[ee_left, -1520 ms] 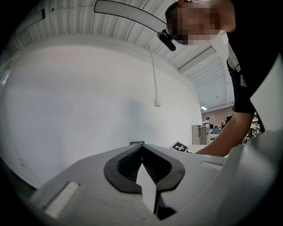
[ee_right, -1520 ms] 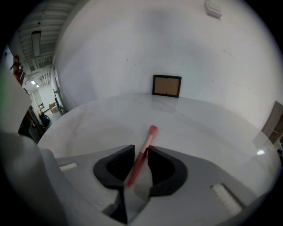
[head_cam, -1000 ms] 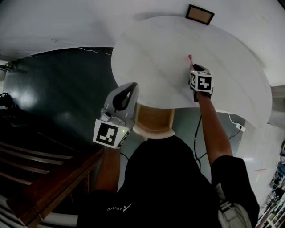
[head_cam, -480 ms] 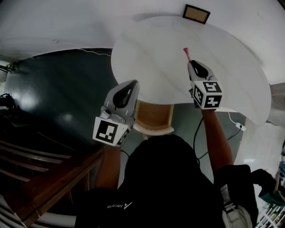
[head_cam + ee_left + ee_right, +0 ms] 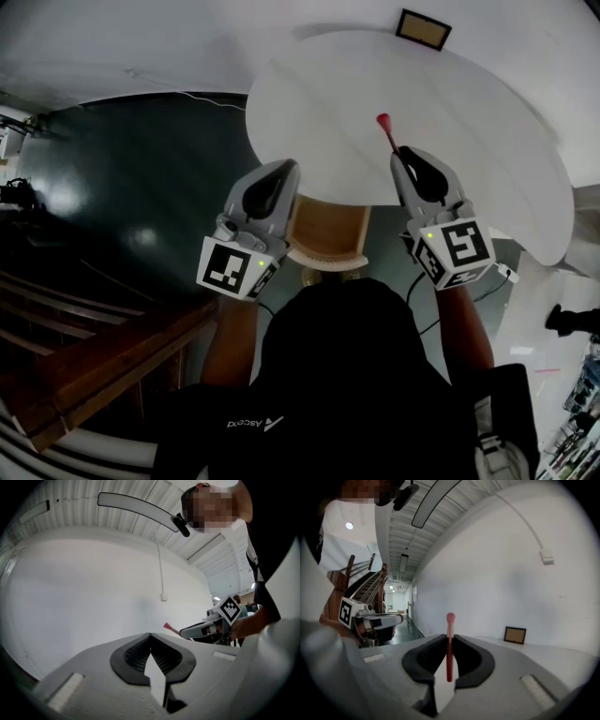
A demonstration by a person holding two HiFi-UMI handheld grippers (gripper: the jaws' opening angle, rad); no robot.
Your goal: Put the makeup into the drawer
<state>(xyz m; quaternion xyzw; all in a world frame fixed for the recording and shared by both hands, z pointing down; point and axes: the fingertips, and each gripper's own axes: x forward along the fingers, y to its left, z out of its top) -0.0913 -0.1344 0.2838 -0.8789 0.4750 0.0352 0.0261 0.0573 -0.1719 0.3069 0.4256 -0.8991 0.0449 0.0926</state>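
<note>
Slim red makeup brush [image 5: 385,129]: was clamped by right gripper [image 5: 401,157] above round white table [image 5: 487,122]. Left gripper [image 5: 284,169]: jaws were pressed together, empty. Open wooden drawer [image 5: 328,234] below table's edge: brush was not yet deposited; placement judged outstanding.

Open tabletop [image 5: 469,122], frame [image 5: 423,29] at far edge, drawer [image 5: 328,232] open beneath
</note>
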